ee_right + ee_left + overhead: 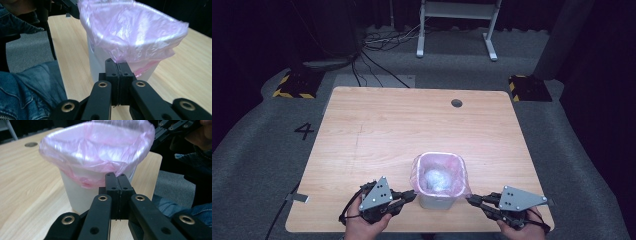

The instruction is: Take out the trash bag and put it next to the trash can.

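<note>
Near the table's point(362, 130) front edge, both grippers, left point(410, 194) and right point(472, 200), pinch the pink bag's point(462, 175) hem on the white bin point(435, 201); lifting evenly and together should free it without tearing.

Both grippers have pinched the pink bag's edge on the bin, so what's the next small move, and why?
Probably lift both together: the left gripper and right gripper are shut on the pink bag, whose edge has flared off the white bin.

Pink bag point(440, 172) lining upright white bin point(437, 201)
</note>
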Motion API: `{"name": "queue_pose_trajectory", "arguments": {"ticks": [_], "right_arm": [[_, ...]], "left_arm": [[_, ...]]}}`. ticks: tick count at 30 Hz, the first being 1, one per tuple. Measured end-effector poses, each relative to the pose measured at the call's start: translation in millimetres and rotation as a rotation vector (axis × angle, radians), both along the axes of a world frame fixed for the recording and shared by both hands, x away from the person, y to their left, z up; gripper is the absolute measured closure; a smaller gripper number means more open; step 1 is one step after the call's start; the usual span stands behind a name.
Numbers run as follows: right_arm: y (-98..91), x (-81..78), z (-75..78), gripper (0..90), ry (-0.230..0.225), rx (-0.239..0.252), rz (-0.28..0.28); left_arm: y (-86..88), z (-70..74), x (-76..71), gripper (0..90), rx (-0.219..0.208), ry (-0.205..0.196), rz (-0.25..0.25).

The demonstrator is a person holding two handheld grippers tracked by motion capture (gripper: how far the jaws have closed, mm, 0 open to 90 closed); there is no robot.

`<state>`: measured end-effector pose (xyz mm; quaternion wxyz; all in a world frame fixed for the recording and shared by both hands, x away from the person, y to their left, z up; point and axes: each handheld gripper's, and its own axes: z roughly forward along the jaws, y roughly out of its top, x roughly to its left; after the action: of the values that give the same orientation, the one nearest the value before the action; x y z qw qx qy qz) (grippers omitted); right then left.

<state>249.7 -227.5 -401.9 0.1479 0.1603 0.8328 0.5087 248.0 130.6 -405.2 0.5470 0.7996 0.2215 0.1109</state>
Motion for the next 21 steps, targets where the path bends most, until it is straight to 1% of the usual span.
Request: {"name": "queue_pose_trajectory", "arguments": {"ticks": [2, 6, 8, 11, 12, 14, 17, 19, 21], "right_arm": [[0.7, -0.6, 6.0, 89.6, -0.016, 0.01, -0.005], [0.1, -1.7, 15.4, 89.9, -0.06, 0.027, -0.01], [-1.0, -1.9, 18.4, 90.0, -0.074, 0.037, -0.012], [-2.0, 3.5, 18.9, 90.0, -0.065, 0.052, -0.019], [-2.0, 5.9, 18.9, 90.0, -0.061, 0.054, -0.022], [-1.8, 12.2, 18.0, 90.0, -0.054, 0.056, -0.034], [-0.4, 24.2, 14.5, 90.0, -0.051, 0.041, -0.067], [2.2, 29.9, 11.0, 90.0, -0.055, 0.016, -0.096], [6.6, 32.5, 7.3, 90.0, -0.075, -0.023, -0.127]], "left_arm": [[-1.0, 7.2, 1.1, 89.2, -0.002, -0.014, -0.006], [2.8, 15.9, -0.7, 89.0, -0.047, -0.03, -0.005], [4.3, 18.0, -0.6, 89.0, -0.056, -0.038, 0.005], [5.5, 18.3, 3.2, 89.0, -0.067, -0.037, 0.02], [5.9, 17.8, 9.3, 89.0, -0.071, -0.032, 0.043], [4.2, 16.2, 16.4, 89.0, -0.055, -0.031, 0.068], [0.2, 10.9, 27.9, 89.0, -0.027, -0.005, 0.1], [-2.6, 6.1, 33.8, 89.0, -0.017, 0.013, 0.126], [-5.2, 2.0, 37.7, 89.1, 0.002, 0.018, 0.15]]}}
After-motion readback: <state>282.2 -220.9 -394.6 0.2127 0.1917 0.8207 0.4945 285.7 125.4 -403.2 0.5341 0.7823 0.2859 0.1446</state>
